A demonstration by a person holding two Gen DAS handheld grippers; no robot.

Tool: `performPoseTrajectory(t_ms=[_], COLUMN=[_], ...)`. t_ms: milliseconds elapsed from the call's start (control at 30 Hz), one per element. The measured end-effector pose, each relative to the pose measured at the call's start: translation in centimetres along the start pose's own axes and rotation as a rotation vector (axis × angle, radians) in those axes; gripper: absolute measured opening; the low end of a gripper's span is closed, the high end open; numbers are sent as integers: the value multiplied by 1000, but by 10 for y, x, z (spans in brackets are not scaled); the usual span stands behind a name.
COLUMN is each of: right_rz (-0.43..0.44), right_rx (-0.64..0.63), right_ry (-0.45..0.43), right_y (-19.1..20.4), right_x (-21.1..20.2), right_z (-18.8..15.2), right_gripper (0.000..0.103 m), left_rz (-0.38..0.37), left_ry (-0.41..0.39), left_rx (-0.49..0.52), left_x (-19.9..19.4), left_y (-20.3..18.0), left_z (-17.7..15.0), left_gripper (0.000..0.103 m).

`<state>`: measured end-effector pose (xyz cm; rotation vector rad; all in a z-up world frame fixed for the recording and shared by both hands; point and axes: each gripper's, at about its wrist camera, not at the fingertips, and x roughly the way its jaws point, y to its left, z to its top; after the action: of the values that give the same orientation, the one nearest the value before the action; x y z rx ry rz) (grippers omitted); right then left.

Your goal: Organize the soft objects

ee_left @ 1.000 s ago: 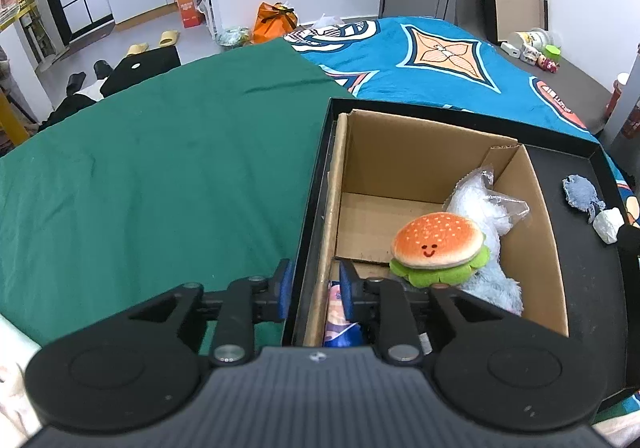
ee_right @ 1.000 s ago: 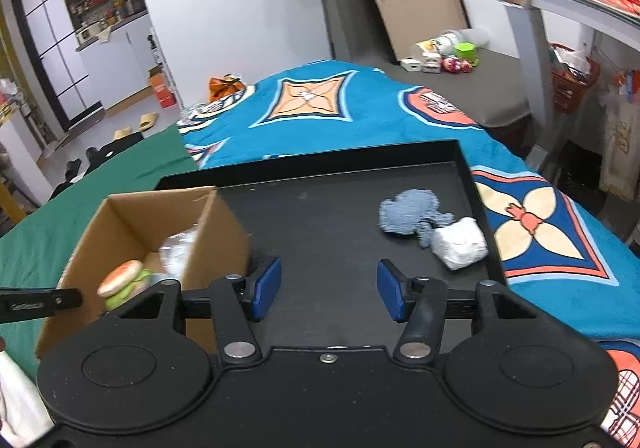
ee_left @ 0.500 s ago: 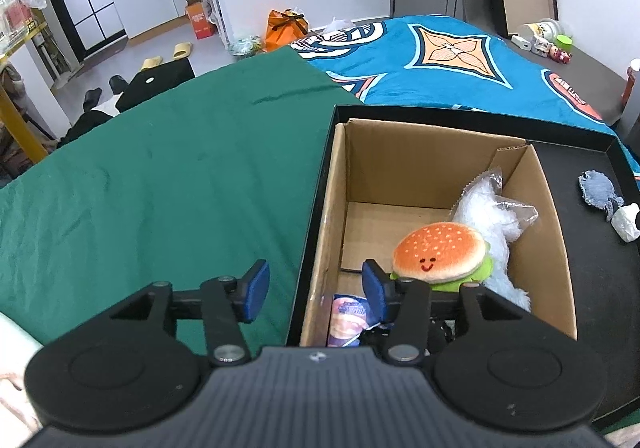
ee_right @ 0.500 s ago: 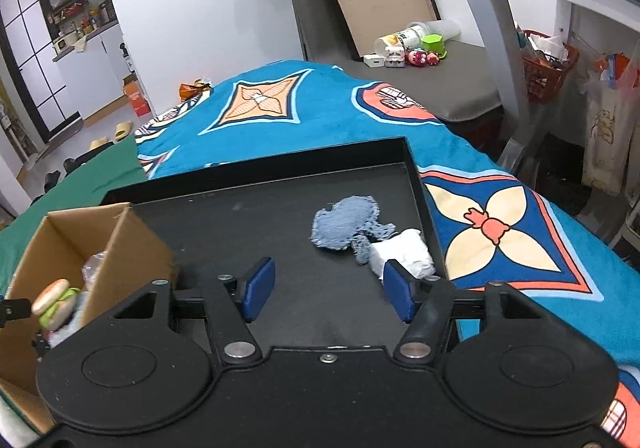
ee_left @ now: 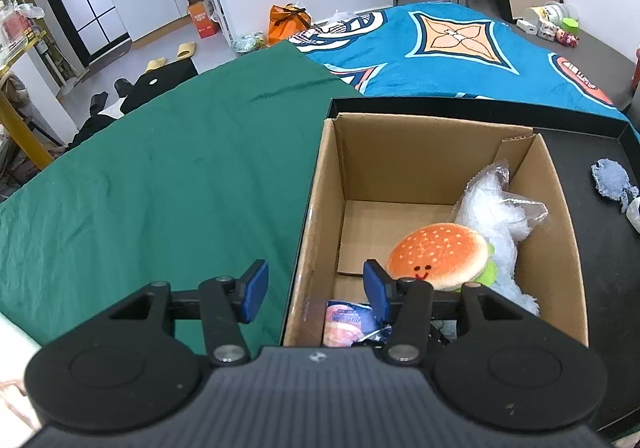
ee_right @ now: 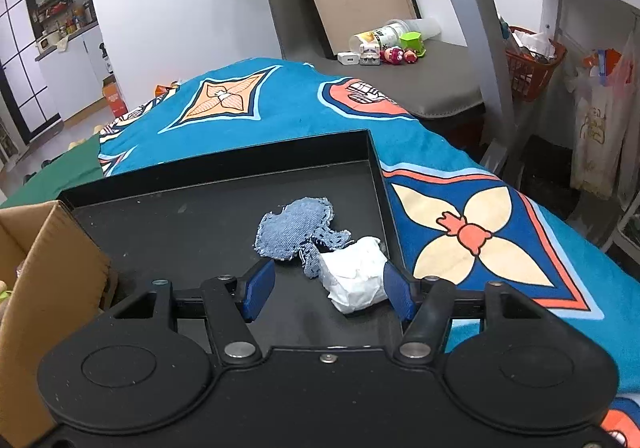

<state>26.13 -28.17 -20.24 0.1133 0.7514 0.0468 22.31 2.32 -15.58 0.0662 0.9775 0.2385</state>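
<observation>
An open cardboard box (ee_left: 440,136) stands in the left end of a black tray (ee_right: 224,168). Inside it lie a burger plush (ee_left: 438,260), a clear bag of white stuffing (ee_left: 492,216) and a pink and blue packet (ee_left: 348,322). My left gripper (ee_left: 315,290) hangs open above the box's left wall, one finger over the green cloth, the other over the inside. On the tray floor lie a denim scrap (ee_right: 294,228) and a white wad (ee_right: 354,278). My right gripper (ee_right: 327,288) is open and low over the tray, with the wad between its fingers close to the right pad.
The tray sits on a bed with a blue patterned blanket (ee_right: 472,232) and a green cloth (ee_left: 160,176). A grey bench with small toys (ee_right: 384,52) and a desk leg (ee_right: 488,48) stand beyond the bed at right. The box corner (ee_right: 52,248) shows at the right wrist view's left edge.
The left jaws went from nearly shut to wide apart, and the gripper drew back a little from the box. The right gripper sank and shifted right, so the wad now sits between its fingers.
</observation>
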Motion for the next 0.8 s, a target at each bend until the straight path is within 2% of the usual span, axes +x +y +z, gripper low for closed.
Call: performPoseTrajectory(t_ms=[367,467,800], right_rz=[-33,-19,-13], right_rx=[-47,-16,-30], right_ry=[10,49,75], right_y=[1,-3,2], right_x=[16,19,10], right_z=[-1,-3,-9], right_gripper=[60,52,49], left_rz=[22,27,24], left_ry=[16,21,17], left_rx=[12,15,16], left_x=[9,10,9], left_y=[-5,-6,-6], left_z=[2,1,1], left_gripper=[51,51,51])
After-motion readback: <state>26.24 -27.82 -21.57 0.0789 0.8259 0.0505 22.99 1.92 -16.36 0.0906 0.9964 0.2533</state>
